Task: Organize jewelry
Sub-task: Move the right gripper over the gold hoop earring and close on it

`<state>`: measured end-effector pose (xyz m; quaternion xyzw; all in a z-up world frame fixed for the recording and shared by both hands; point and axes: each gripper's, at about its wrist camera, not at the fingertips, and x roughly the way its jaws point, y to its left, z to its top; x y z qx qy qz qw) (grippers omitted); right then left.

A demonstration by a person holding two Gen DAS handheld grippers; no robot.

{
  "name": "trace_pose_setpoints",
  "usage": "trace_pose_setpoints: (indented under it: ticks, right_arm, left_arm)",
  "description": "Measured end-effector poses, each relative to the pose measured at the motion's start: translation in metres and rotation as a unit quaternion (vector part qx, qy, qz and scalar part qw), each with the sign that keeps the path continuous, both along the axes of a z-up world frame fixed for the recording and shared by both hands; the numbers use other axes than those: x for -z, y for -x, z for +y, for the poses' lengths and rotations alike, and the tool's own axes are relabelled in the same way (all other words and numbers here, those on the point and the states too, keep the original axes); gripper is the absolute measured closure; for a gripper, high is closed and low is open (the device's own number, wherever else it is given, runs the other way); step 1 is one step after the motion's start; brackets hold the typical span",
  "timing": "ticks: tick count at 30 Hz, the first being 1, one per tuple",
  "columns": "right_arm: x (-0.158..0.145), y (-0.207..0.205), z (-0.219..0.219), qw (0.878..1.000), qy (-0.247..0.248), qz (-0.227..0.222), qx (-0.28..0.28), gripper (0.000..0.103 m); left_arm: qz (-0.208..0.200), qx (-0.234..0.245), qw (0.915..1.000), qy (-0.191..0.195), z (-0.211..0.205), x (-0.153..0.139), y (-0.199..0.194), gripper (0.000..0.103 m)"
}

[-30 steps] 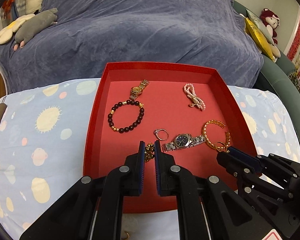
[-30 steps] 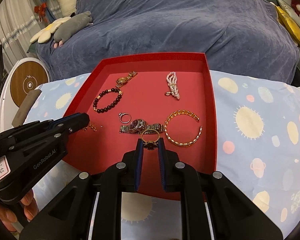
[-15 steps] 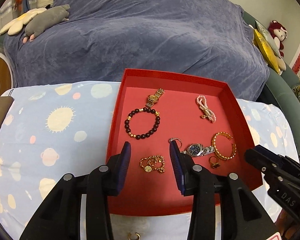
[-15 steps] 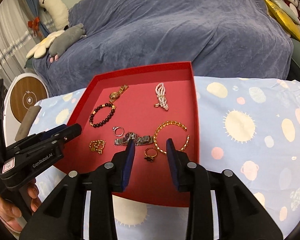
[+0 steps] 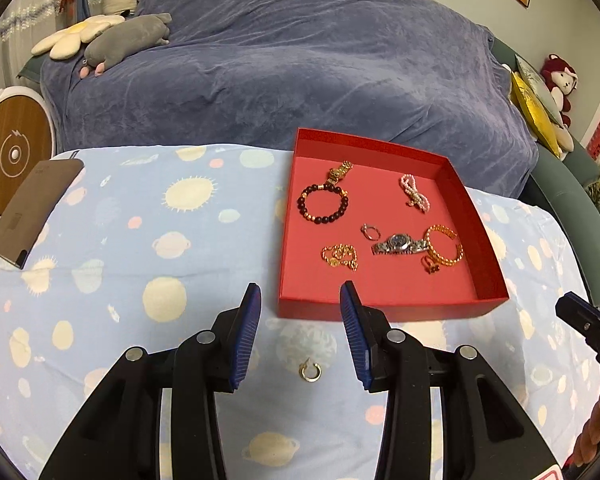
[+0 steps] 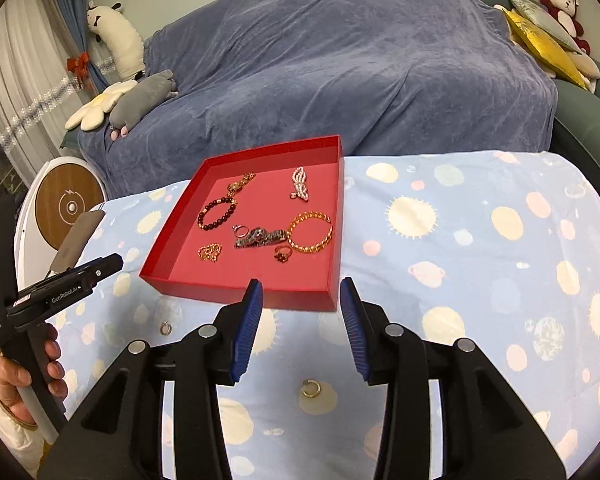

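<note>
A small gold hoop [image 5: 310, 372] lies flat on the planet-print cloth [image 5: 140, 240], outside the red tray [image 5: 380, 308] and short of its near wall; in the left wrist view it sits centred between the two blue pads, yet closer to the camera than their tips, so it lies below and behind the left gripper [image 5: 300, 296] rather than ahead of it. A second gold hoop [image 6: 311, 389] lies the same way under the right gripper [image 6: 300, 292]; each claw is the nearer one to its own hoop. Both hoops are nearly round, with no real long axis; the break in each faces roughly toward the tray. Both claws are spread wide and hold nothing. The coming grasp, as I judge it, turns on that offset: each claw would need to draw back and dip before closing; the pieces are thin and flat on soft cloth, so the pads may pinch fabric or skid over the metal. The tray already holds bracelets, watches and rings.
</note>
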<state>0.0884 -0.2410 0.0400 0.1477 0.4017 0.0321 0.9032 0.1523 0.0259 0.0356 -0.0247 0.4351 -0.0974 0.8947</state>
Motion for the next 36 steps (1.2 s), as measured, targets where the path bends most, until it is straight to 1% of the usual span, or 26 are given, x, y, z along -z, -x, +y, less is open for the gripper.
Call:
trace_pose_setpoints:
  ticks: [2,3,5,7,9,11,16,24,30,36]
  right_arm:
    - [0.007,0.009,0.001,1.0,0.008,0.007,0.0,0.064]
    - [0.012,0.013,0.002,1.0,0.009,0.012,-0.001,0.064]
    - [0.024,0.019,0.005,1.0,0.008,0.027,-0.007,0.064]
    - [0.035,0.025,0.008,0.999,0.012,0.039,-0.012,0.064]
    - [0.044,0.028,0.01,0.999,0.014,0.048,-0.016,0.064]
    - [0.051,0.03,0.012,0.998,0.017,0.054,-0.02,0.064]
    - [0.058,0.028,0.015,0.998,0.017,0.058,-0.023,0.064]
    - [0.073,0.026,0.023,0.996,0.039,0.071,-0.038,0.064]
    - [0.082,0.027,0.024,0.995,0.043,0.081,-0.044,0.064]
    - [0.088,0.027,0.028,0.994,0.047,0.088,-0.049,0.064]
  left_arm:
    - [0.002,-0.004,1.0,0.001,0.003,0.008,0.015,0.062]
    - [0.007,-0.006,0.9999,0.004,0.004,0.013,0.02,0.06]
    - [0.019,-0.006,0.9997,0.012,0.007,0.023,0.028,0.058]
    - [0.031,0.004,0.9995,0.006,0.004,0.034,0.033,0.058]
    - [0.033,0.016,0.9992,-0.017,-0.001,0.044,0.036,0.056]
    - [0.031,0.017,0.999,-0.028,-0.002,0.053,0.038,0.055]
    - [0.047,0.013,0.9984,-0.028,-0.006,0.072,0.03,0.055]
    - [0.046,0.031,0.9979,-0.033,-0.015,0.079,0.029,0.055]
    - [0.046,0.037,0.9979,-0.028,-0.012,0.08,0.033,0.055]
    - [0.045,0.04,0.9976,-0.035,-0.014,0.086,0.032,0.055]
